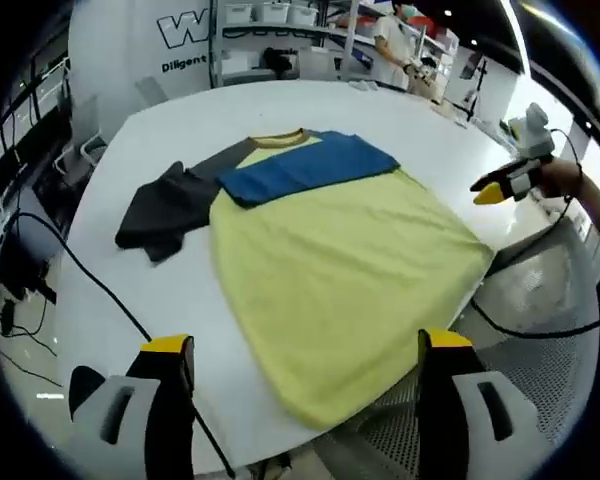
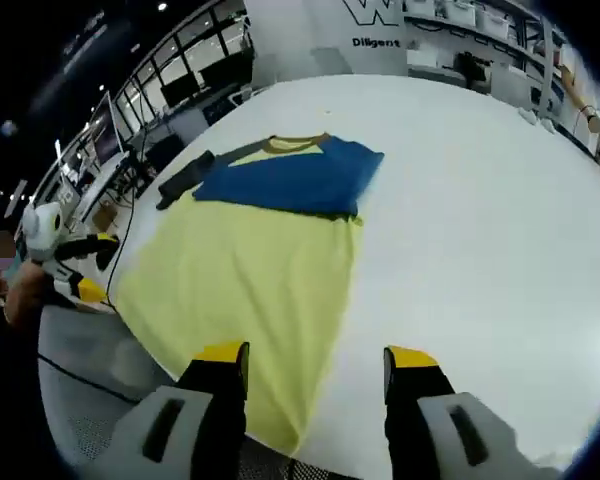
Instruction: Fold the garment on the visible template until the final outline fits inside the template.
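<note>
A yellow cloth T-shirt with a blue sleeve folded across its chest (image 1: 340,260) lies mid-frame on the round white table (image 1: 180,130). The left gripper (image 1: 305,350) and right gripper (image 2: 315,360) both hover at the bottom of their views with jaws spread, empty.

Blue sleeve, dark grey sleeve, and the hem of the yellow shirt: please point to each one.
blue sleeve (image 1: 310,165), left gripper view, middle of the folded-in panel
dark grey sleeve (image 1: 165,205), left gripper view, middle of the cloth
hem (image 1: 325,412), left gripper view, near edge
</note>
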`<action>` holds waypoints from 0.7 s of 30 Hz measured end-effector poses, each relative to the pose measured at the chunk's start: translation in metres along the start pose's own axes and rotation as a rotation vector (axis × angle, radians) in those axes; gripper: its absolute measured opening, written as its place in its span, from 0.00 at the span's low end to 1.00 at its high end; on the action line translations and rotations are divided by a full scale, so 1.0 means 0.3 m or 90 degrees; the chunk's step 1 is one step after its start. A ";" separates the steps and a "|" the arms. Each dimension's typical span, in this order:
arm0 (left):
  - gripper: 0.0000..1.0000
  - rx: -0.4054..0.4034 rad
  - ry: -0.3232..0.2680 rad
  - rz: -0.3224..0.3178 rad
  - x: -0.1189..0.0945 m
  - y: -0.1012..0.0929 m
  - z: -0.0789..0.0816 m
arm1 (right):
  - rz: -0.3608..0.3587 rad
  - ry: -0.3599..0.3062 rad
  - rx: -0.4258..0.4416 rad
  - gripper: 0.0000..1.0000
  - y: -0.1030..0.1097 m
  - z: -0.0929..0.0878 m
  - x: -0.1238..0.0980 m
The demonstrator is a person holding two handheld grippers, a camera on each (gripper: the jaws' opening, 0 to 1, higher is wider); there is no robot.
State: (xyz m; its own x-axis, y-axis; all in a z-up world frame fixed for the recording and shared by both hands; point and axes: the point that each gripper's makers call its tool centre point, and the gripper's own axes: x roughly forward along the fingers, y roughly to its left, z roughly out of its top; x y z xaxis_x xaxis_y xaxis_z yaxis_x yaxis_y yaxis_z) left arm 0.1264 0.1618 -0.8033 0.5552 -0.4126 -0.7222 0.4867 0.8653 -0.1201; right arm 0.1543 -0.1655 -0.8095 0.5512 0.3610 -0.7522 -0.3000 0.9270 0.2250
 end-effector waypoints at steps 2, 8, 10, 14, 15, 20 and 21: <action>0.98 -0.002 -0.012 0.010 -0.011 0.001 0.017 | -0.006 -0.024 0.010 0.62 -0.023 0.035 0.029; 0.99 -0.002 -0.074 -0.009 -0.018 -0.029 0.080 | -0.035 -0.123 -0.031 0.60 -0.079 0.153 0.112; 0.99 0.010 -0.064 -0.010 -0.016 -0.032 0.074 | -0.033 -0.126 -0.011 0.60 -0.078 0.162 0.130; 0.99 0.011 -0.073 -0.009 -0.017 -0.028 0.083 | -0.026 -0.132 0.002 0.51 -0.088 0.194 0.183; 0.99 0.016 -0.077 -0.008 -0.016 -0.023 0.087 | -0.025 -0.127 0.013 0.50 -0.094 0.199 0.203; 0.99 0.011 -0.076 -0.006 -0.011 0.000 0.095 | -0.025 -0.119 0.039 0.45 -0.123 0.220 0.262; 0.99 0.011 -0.078 -0.005 -0.012 0.001 0.096 | -0.021 -0.121 0.050 0.45 -0.125 0.225 0.268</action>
State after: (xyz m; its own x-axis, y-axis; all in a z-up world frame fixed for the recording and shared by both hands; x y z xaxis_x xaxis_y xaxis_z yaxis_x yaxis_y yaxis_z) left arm 0.1441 0.1554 -0.7811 0.6297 -0.4519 -0.6319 0.5024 0.8573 -0.1125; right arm 0.2626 -0.1644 -0.8367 0.6989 0.3355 -0.6317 -0.2216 0.9413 0.2548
